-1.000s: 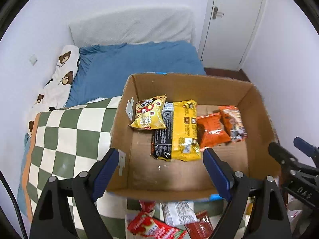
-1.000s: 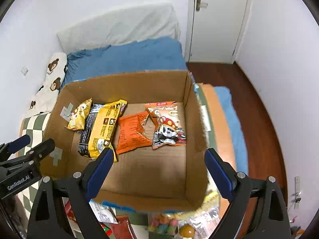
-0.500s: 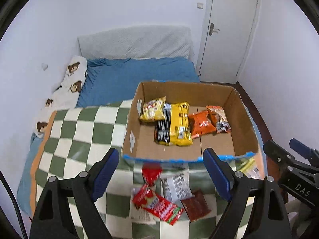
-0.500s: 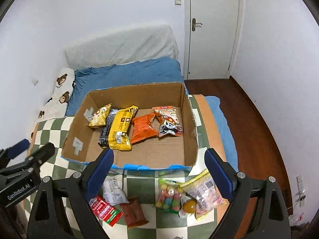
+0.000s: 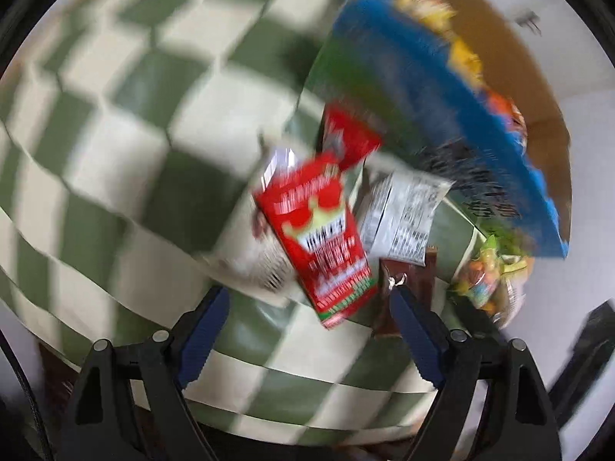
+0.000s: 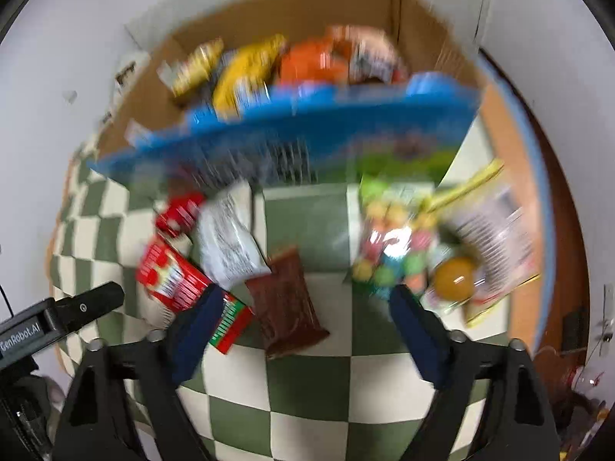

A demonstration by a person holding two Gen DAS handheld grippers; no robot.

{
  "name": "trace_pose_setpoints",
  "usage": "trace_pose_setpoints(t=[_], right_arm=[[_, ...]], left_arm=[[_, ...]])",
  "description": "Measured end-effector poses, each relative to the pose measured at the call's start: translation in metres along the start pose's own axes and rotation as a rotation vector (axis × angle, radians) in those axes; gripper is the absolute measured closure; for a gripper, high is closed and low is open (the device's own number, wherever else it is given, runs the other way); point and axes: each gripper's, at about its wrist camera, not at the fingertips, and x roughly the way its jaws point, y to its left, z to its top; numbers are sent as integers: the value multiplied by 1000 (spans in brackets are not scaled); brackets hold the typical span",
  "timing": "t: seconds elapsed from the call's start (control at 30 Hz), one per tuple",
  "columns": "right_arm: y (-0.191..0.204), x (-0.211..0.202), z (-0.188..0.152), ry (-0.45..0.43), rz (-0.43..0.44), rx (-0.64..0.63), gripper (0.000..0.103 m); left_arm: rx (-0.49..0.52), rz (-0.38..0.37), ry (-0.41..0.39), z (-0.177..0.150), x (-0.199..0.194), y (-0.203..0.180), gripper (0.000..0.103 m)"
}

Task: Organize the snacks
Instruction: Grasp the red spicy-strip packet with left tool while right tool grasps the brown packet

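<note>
Checkered cloth [image 6: 307,380] lies bare before both wide-open jaws; snack packets [image 6: 284,303] crowd the cardboard box's [image 6: 292,142] blue edge.

even, soft indoor light filled both views, with no hard shadows. heavy motion blur smeared the checked cloth [image 5: 127,146], the box [image 6: 292,142] and the snack packets; print on the red packet [image 5: 323,242] was unreadable. only the gripper arms stayed sharp. a glare spot flared on the candy bag [image 6: 392,246]. fisheye bending and black vignette ringed the edges.
</note>
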Motion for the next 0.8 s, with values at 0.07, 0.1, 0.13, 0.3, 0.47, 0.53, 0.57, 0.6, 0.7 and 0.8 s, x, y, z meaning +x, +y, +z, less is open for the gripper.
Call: trace_pose_setpoints(t=[0.07, 0.1, 0.13, 0.3, 0.47, 0.53, 0.57, 0.6, 0.7, 0.8], right_arm=[[2, 25, -4, 37, 2, -5, 29], [4, 36, -6, 49, -2, -14, 29], [8, 47, -7, 62, -3, -28, 29], [20, 87, -17, 110, -56, -109, 29], [3, 78, -38, 117, -69, -93, 49], [-12, 74, -48, 140, -71, -51, 49], [-17, 73, -51, 144, -70, -40, 49], [-21, 72, -54, 148, -67, -31, 49], [-31, 74, -62, 155, -69, -23, 49], [-34, 72, -74, 165, -70, -13, 49]], left_arm=[[-50, -29, 48, -4, 17, 3, 19], [-69, -37, 68, -6, 24, 3, 19], [-85, -35, 82, -8, 30, 3, 19], [-158, -48, 113, -8, 53, -4, 19], [-194, -47, 115, 0, 72, -21, 19], [-212, -44, 133, 0, 87, -28, 19], [-207, -24, 126, 1, 91, -31, 21], [-187, -1, 108, 0, 93, -35, 24], [-50, 55, 75, -8, 92, -43, 48], [99, 114, 56, -24, 85, -45, 50]])
